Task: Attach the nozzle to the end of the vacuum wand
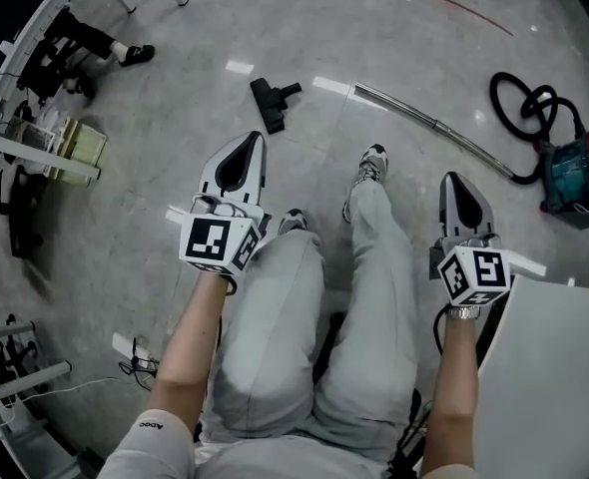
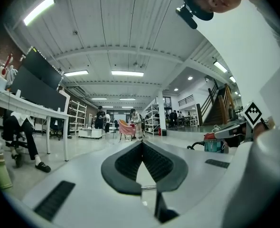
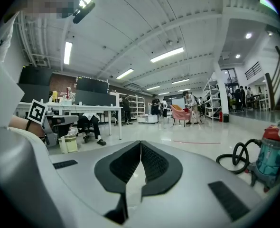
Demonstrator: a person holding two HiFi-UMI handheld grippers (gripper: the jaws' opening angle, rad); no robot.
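1. Two grippers, left gripper point(image 1: 251, 148) and right gripper point(image 1: 455, 182), are hovering with jaws pressed together, gripping nothing.
2. One nozzle point(image 1: 273, 101) is lying on the floor point(image 1: 165, 158), apart from one wand point(image 1: 424, 120).

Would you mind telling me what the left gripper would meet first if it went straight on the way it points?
Nothing nearby, as far as I can tell: the left gripper, shut, points level over open floor; the pink chair stands far ahead.
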